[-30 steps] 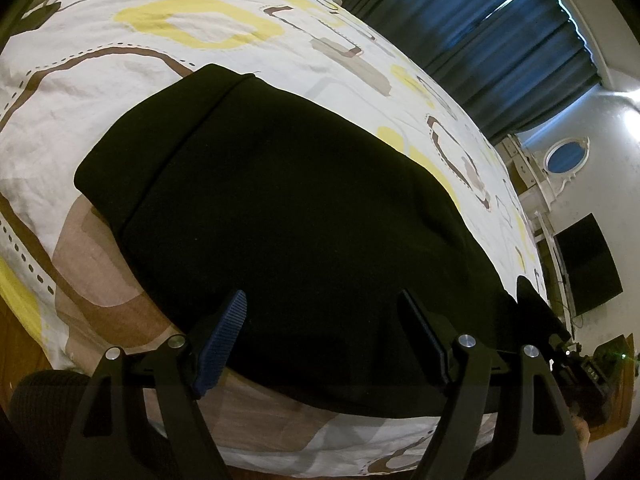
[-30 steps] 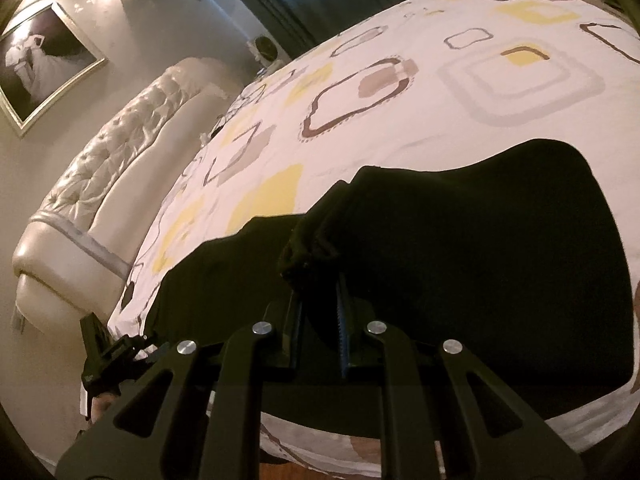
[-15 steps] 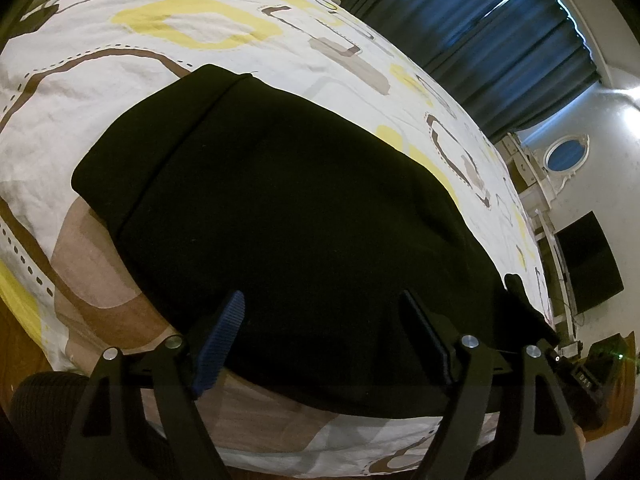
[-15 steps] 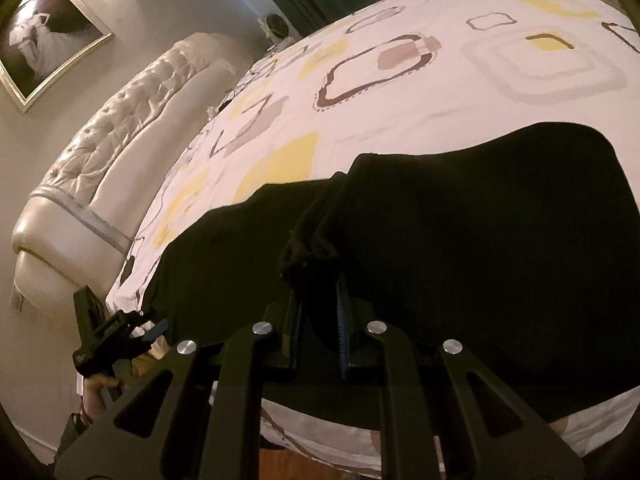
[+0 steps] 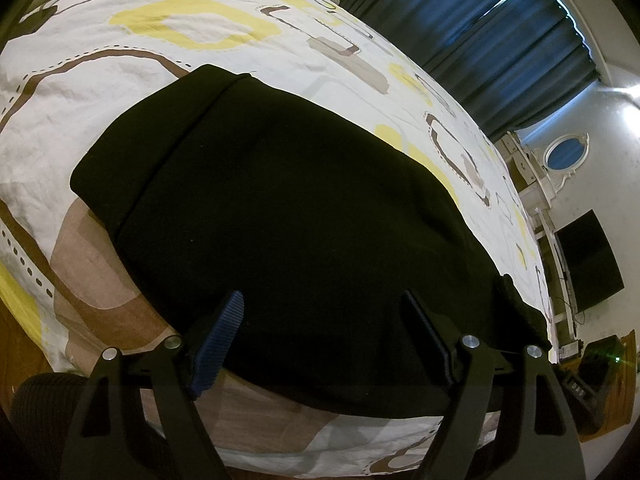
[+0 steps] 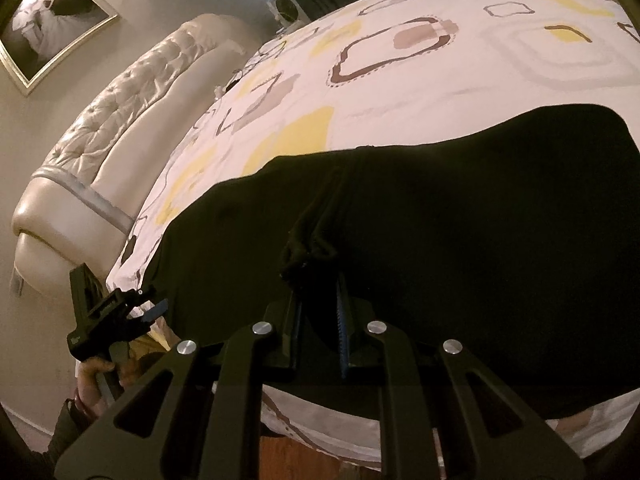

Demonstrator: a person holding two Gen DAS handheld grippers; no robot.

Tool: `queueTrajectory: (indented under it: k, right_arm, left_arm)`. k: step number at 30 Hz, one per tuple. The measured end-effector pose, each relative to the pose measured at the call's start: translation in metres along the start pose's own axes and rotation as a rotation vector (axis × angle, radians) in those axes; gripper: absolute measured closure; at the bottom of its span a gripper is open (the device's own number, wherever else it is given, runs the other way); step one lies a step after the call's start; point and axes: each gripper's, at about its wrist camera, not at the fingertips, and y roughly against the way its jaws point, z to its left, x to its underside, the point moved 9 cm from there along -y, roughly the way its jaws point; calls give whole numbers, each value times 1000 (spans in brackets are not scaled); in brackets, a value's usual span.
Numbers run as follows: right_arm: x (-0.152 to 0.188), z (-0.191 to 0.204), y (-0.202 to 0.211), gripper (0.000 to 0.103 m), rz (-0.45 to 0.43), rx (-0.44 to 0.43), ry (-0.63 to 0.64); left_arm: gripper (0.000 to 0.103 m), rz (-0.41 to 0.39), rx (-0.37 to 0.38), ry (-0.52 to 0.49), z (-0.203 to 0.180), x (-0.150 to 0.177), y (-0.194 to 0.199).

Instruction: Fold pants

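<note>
Right gripper point(image 6: 318, 304) is clamped on a bunched edge of the black pants point(image 5: 304, 216), while left gripper point(image 5: 324, 328) stands wide apart, fabric lying beneath its jaws.

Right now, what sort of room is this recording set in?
Most likely a bedroom: a bed covered by a white sheet with yellow and brown shapes, a cream tufted padded headboard, and dark blue drawn curtains.
</note>
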Motion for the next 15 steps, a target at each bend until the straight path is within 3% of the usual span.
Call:
queueTrajectory:
  k: [15]
  right_arm:
    - [10,5,-12,89,44,66,73]
  left_arm:
    - [23,0,0,-2,-1,1,0]
